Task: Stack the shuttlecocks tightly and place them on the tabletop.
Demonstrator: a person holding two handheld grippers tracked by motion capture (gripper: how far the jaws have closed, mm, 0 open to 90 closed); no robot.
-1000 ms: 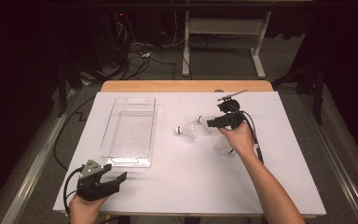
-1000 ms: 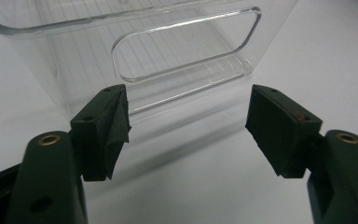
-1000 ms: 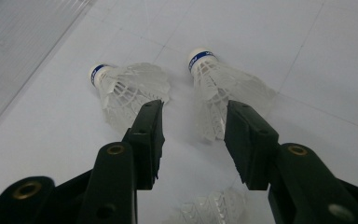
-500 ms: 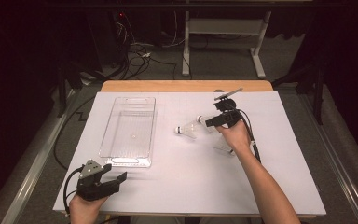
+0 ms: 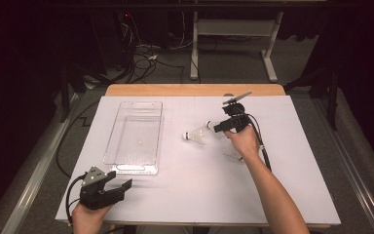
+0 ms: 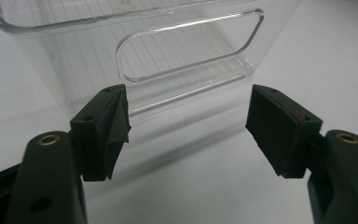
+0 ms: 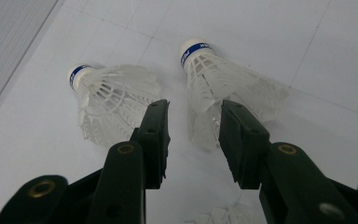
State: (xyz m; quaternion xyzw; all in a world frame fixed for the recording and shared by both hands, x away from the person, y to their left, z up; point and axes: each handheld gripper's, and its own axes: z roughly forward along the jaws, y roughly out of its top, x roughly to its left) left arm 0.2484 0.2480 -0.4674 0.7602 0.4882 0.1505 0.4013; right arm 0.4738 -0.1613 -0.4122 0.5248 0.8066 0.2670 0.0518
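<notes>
Two white shuttlecocks with blue-banded corks lie on the white table mid-right: one farther left (image 5: 194,137) (image 7: 103,95), one nearer my right gripper (image 5: 209,126) (image 7: 209,77). My right gripper (image 5: 217,128) (image 7: 191,135) points left at them. Its jaws have just been closing and stand either side of the nearer shuttlecock's feather skirt, with a gap still showing at the left pad. My left gripper (image 5: 122,187) (image 6: 189,126) rests open at the front left, nothing between its jaws, just short of the clear bin (image 5: 126,168) (image 6: 74,60).
The clear plastic bin is empty and stands lengthwise left of centre. A third shuttlecock (image 5: 233,157) lies beside the right hand, toward the front. A cable (image 5: 265,156) trails from the right gripper along the forearm. Beyond the table's far wooden edge (image 5: 195,90) is dark floor with cables.
The right gripper has edged slightly left toward the shuttlecocks. The left hand and the bin have not moved.
</notes>
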